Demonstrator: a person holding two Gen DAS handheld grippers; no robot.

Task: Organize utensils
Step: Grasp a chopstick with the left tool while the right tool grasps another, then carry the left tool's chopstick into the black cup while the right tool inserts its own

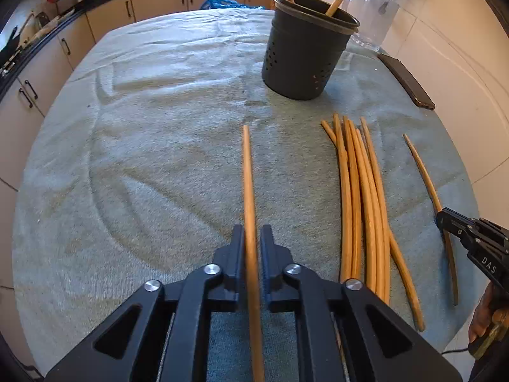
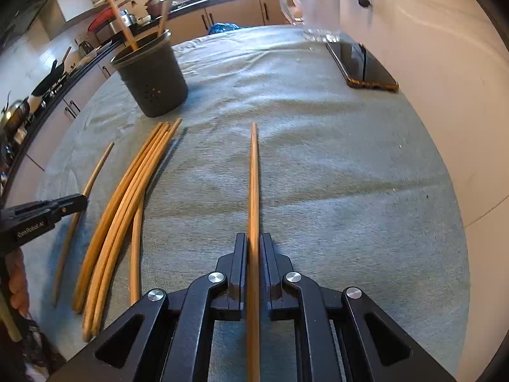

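My left gripper (image 1: 252, 234) is shut on a wooden chopstick (image 1: 248, 184) that runs forward between its fingers, low over the grey-green towel (image 1: 152, 146). My right gripper (image 2: 253, 242) is shut on another chopstick (image 2: 253, 175) the same way. A bundle of several loose chopsticks (image 1: 362, 197) lies on the towel between the two grippers; it also shows in the right wrist view (image 2: 127, 197). A dark perforated utensil holder (image 1: 305, 47) stands upright at the far side with two chopsticks in it; the right wrist view shows it too (image 2: 152, 79).
A dark phone (image 2: 362, 63) lies at the towel's right edge by the wall. A glass mug (image 2: 315, 6) stands at the far right. Kitchen cabinets (image 1: 159, 0) and a cluttered counter run behind and to the left.
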